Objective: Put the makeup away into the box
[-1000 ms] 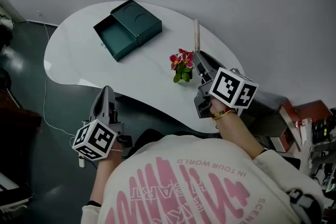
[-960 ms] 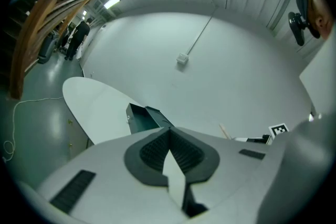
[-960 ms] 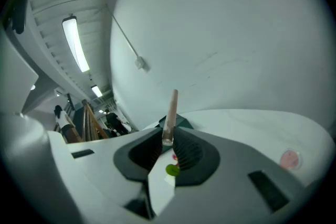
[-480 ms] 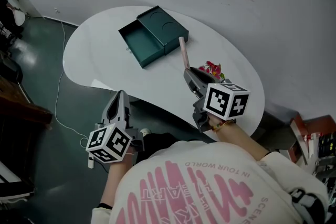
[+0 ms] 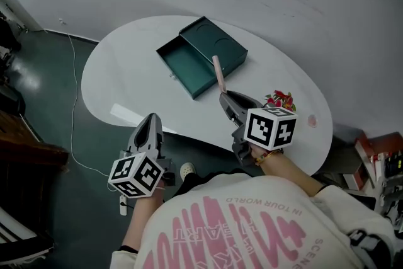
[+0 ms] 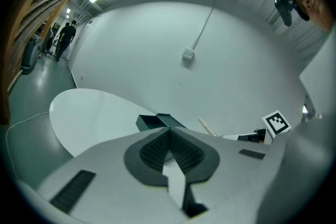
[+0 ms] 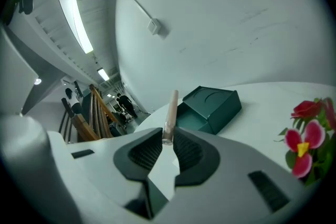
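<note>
Right gripper view alone showed the right gripper [image 7: 168, 138] clamping the pink stick [image 7: 171, 110]. Left gripper [image 6: 169, 132] hovered low, closed, empty.

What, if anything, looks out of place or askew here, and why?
Nothing is spilled or damaged. The drawer of the green box stands slid out and looks empty, and the pink makeup stick is off the table, clamped in the right hand-held gripper, pointing toward the box.

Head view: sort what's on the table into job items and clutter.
Job:
- pink makeup stick, clamped in the right gripper
- green box, drawer open
- left gripper, shut and empty

Just lying about:
- red flowers
- small pink object near the edge of the table
</note>
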Tool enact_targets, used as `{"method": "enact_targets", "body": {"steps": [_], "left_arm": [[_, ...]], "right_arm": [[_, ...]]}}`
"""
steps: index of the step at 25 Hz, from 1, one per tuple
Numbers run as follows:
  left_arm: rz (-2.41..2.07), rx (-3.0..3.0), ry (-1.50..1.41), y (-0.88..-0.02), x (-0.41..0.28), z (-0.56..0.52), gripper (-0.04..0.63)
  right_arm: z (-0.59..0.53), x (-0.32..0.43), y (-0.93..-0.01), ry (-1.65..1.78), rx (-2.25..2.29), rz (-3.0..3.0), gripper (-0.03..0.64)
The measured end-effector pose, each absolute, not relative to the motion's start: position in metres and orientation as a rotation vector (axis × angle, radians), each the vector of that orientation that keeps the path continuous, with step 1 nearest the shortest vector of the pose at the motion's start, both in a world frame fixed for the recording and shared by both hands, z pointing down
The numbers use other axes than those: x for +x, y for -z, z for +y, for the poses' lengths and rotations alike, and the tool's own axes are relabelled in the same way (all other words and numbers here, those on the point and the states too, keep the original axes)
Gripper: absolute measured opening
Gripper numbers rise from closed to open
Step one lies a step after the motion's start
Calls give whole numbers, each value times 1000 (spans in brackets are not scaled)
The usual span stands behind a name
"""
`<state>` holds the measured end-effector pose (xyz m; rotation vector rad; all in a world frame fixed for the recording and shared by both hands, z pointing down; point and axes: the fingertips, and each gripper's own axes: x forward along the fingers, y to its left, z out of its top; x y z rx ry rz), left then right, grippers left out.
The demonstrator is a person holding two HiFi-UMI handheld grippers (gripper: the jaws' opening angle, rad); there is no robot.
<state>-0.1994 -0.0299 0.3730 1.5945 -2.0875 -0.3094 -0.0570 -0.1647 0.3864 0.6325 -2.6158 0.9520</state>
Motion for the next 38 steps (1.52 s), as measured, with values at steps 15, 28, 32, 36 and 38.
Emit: {"method": "enact_targets", "body": {"steps": [15, 28, 32, 36, 38], "left_arm": [[-2001, 1744, 298, -367, -312, -42, 3], [-1913, 1753, 280, -408, -341, -29, 3], [-1938, 1725, 294, -407, -359, -26, 3], [-1968, 1681, 297, -411, -375, -23, 3], [-1976, 1650, 308, -416, -381, -22, 3]], "right_arm": [[-179, -143, -404, -877, 781, -2567, 61], [-212, -167, -442, -636, 774, -2411, 63], [-219, -181, -454, -594, 721, -2361, 63], [-232, -192, -462, -555, 694, -2326, 63], [-236, -197, -467, -530, 668, -2303, 63]]}}
